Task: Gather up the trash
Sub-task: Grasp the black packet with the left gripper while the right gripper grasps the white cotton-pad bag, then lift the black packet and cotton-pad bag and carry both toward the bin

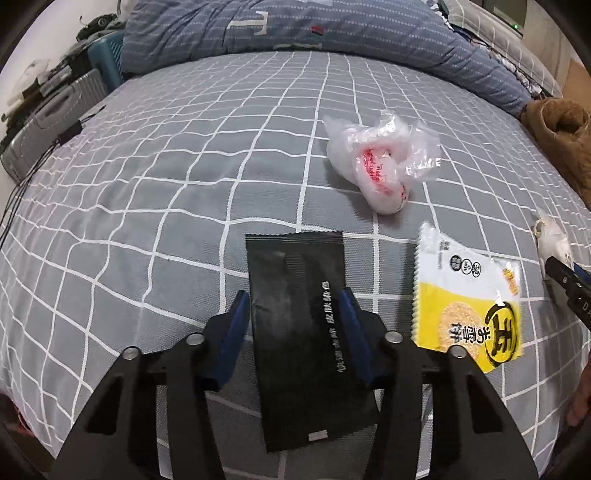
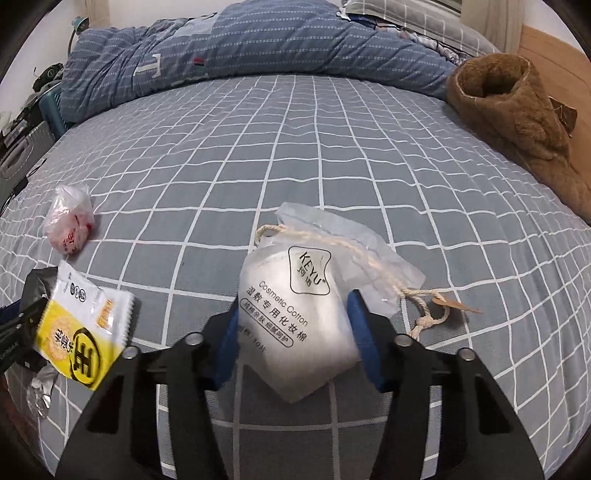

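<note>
**Both tongs closed on wrappers on the checked bed**

The landmark is the yellow snack packet (image 1: 468,295), lying flat on the grey checked bed sheet (image 1: 155,206).

Left of the packet, just beside it, the left tongs (image 1: 295,310) are clamped on a black sachet (image 1: 299,332): the blue pads press both long edges, and the sachet lies lengthwise between them on the sheet. Far left of the packet, off the bed's edge, stand a grey suitcase (image 1: 55,114) and a teal crate (image 1: 107,59). A black cable (image 1: 22,184) runs along that edge.

Beyond the packet, a little to its left, sits a crumpled clear plastic bag (image 1: 384,162) with red print, apart from everything else. Farther back, a blue quilt (image 1: 295,29) is heaped across the bed.

Right of the packet, the right tongs (image 2: 295,314) are clamped on a white cosmetic-cotton pouch (image 2: 291,314), pads pressing its two sides. A twine drawstring (image 2: 369,264) trails from the pouch to the right across the sheet. From the right wrist view, some crumpled foil (image 2: 40,391) lies near the packet's near corner. Far right, well apart, a brown plush slipper-boot (image 2: 517,114) rests on the bed. Nothing lies over either gripped item.
</note>
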`<act>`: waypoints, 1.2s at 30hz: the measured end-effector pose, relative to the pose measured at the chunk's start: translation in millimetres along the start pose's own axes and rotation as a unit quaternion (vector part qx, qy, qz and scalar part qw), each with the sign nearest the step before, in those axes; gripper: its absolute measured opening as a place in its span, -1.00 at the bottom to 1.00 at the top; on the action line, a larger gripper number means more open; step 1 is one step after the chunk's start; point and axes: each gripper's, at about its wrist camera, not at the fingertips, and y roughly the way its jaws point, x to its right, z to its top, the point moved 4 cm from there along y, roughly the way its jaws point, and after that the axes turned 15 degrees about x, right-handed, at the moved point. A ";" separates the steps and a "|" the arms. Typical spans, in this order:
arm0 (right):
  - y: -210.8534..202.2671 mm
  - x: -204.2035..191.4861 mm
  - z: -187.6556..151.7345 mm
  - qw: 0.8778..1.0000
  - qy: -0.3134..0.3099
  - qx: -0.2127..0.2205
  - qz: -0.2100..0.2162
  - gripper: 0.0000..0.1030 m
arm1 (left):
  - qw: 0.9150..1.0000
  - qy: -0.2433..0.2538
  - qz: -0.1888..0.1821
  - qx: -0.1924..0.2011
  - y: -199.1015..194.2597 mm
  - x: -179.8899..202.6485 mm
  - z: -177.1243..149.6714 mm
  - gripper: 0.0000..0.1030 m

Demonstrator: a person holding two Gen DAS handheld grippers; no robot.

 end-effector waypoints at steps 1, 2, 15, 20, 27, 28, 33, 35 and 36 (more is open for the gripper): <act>-0.7 0.6 0.0 1.000 0.001 0.000 0.001 -0.08 | 1.000 0.003 0.000 0.002 -0.3 0.5 -0.2 -0.16; -1.0 1.2 0.3 1.000 0.002 0.000 0.001 -0.08 | 1.000 0.005 0.001 0.005 -1.2 1.4 -0.3 -0.20; -20.7 -0.6 8.0 1.000 -0.001 0.025 0.007 -0.16 | 1.000 -0.011 -0.017 0.019 -15.2 -5.0 7.1 -0.67; -21.7 -1.8 5.4 1.000 -0.002 0.025 0.010 -0.16 | 1.000 -0.010 -0.011 0.017 -17.6 -3.7 6.9 -0.54; -22.3 -2.5 4.3 1.000 -0.004 0.026 0.013 -0.16 | 0.999 0.016 0.006 0.033 -22.6 8.8 5.7 0.35; -22.3 -2.5 4.3 1.000 -0.004 0.027 0.013 -0.16 | 0.999 0.023 0.007 0.036 -22.6 10.5 6.0 0.36; -22.3 -2.3 4.1 1.000 -0.005 0.027 0.013 -0.16 | 0.999 0.035 0.001 0.022 -10.7 18.5 -3.5 0.35; -22.5 -2.2 3.6 1.000 -0.004 0.028 0.013 -0.16 | 0.999 0.042 0.007 0.019 -6.1 19.5 -7.0 0.27; -22.5 -2.3 3.6 1.000 -0.004 0.027 0.014 -0.16 | 0.999 0.042 0.009 0.019 -5.6 19.4 -8.2 0.16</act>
